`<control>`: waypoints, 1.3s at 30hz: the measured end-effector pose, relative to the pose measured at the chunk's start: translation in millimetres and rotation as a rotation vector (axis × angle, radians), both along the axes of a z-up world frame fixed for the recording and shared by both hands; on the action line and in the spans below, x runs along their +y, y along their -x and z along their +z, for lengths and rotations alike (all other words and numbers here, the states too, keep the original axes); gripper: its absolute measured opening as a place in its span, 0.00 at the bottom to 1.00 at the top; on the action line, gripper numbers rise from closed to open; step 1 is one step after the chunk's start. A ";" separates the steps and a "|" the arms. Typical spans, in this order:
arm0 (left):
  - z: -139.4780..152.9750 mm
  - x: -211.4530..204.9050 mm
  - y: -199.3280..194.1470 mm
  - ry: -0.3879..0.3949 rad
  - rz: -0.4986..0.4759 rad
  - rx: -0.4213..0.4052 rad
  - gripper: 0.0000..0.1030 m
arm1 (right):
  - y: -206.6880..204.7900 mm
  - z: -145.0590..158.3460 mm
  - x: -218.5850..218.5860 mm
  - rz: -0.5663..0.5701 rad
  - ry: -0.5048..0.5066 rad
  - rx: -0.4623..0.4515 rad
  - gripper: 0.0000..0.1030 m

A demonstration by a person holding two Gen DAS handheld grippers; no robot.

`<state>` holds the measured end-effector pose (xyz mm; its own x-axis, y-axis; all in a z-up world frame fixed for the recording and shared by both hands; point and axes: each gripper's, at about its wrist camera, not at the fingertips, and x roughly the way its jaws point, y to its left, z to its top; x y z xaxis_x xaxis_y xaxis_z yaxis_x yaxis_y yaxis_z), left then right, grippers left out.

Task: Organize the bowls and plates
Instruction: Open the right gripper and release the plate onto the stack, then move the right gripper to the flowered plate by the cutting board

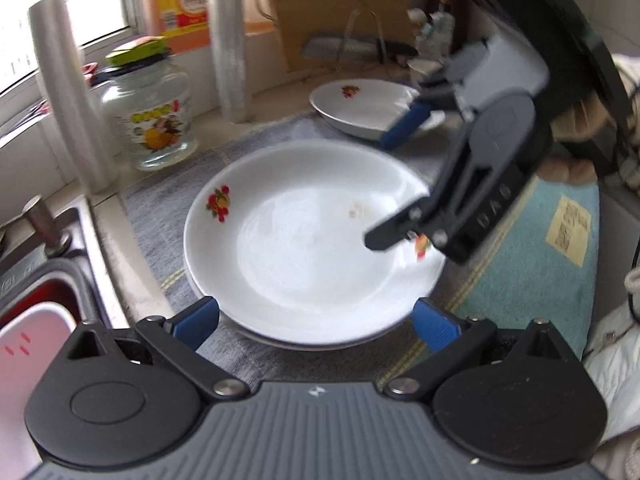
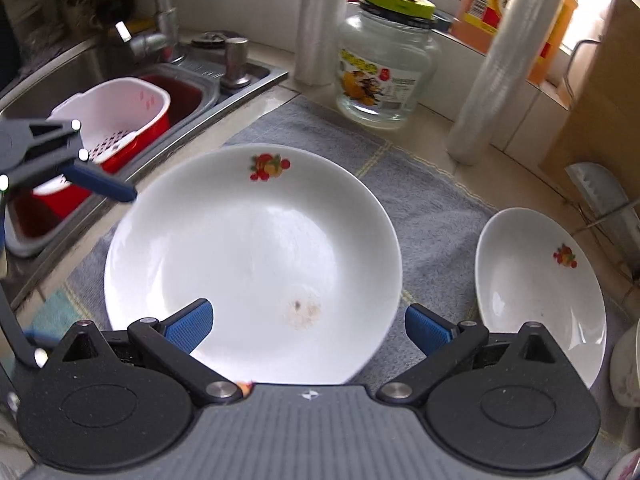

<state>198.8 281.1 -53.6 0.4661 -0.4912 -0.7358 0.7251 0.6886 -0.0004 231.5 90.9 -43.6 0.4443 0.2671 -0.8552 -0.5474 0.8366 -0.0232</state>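
Right wrist view shows the big plate (image 2: 252,256) on the grey mat (image 2: 432,208), beside the sink (image 2: 240,80), with both the right gripper (image 2: 308,326) and left gripper (image 1: 316,318) released, so you should clench one rim squarely before lifting toward the small plate (image 2: 536,292).

Glass jar (image 2: 386,70), sink (image 2: 120,80), grey mat (image 2: 436,208).

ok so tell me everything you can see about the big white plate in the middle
The large round white glazed plate, ceramic by its look, has a deep well and small red-and-orange fruit prints on its rim. A faint brownish smudge marks the well. It lies flat on the grey cloth mat, apparently atop another plate. Both open claws flank it without gripping.
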 end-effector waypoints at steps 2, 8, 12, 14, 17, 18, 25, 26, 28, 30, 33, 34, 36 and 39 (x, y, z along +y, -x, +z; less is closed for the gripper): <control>4.2 6.8 0.1 0.039 0.040 -0.002 0.99 | 1.8 0.6 -0.8 -0.006 -0.003 -0.003 1.00; 13.4 12.3 3.9 0.093 0.138 -0.048 0.99 | 10.9 9.2 -11.8 -0.058 -0.012 -0.052 1.00; 20.0 0.4 8.0 0.118 0.186 -0.092 0.99 | 25.0 14.8 -26.1 -0.093 0.000 -0.103 1.00; 22.8 -8.3 10.8 0.137 0.197 -0.106 0.99 | 30.7 16.8 -36.4 -0.107 -0.005 -0.112 1.00; 28.2 -27.2 17.7 0.139 0.216 -0.133 0.99 | 37.5 17.6 -56.9 -0.118 -0.010 -0.121 1.00; 30.0 -35.4 20.1 0.138 0.221 -0.142 0.99 | 39.3 17.7 -65.3 -0.118 -0.012 -0.124 1.00; 34.2 -105.6 35.4 0.095 0.317 -0.158 0.99 | 41.9 15.4 -144.1 -0.090 -0.053 -0.141 1.00; 34.5 -117.7 36.3 0.085 0.334 -0.155 0.99 | 41.0 15.2 -155.5 -0.085 -0.060 -0.138 1.00; 34.0 -142.2 38.8 0.084 0.361 -0.151 0.99 | 37.9 15.0 -182.9 -0.068 -0.076 -0.137 1.00; 31.6 -165.9 38.6 0.071 0.407 -0.140 0.99 | 35.0 15.1 -205.6 -0.057 -0.079 -0.143 1.00; 26.3 -193.3 38.0 0.059 0.454 -0.129 0.99 | 27.6 18.3 -235.8 -0.043 -0.096 -0.149 1.00; 24.9 -201.1 37.6 0.059 0.457 -0.122 0.99 | 24.7 20.1 -244.2 -0.042 -0.104 -0.150 1.00; 21.3 -217.4 35.2 0.042 0.462 -0.118 0.99 | 18.3 23.1 -257.2 -0.040 -0.120 -0.149 1.00; 14.6 -238.3 26.8 0.024 0.467 -0.105 0.99 | 7.8 26.7 -271.6 -0.048 -0.135 -0.155 1.00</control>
<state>172.1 42.9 -39.0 0.7123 -0.2279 -0.6638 0.3351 0.9415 0.0364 223.7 -180.7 -16.9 0.5830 0.3503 -0.7331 -0.5055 0.8628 0.0102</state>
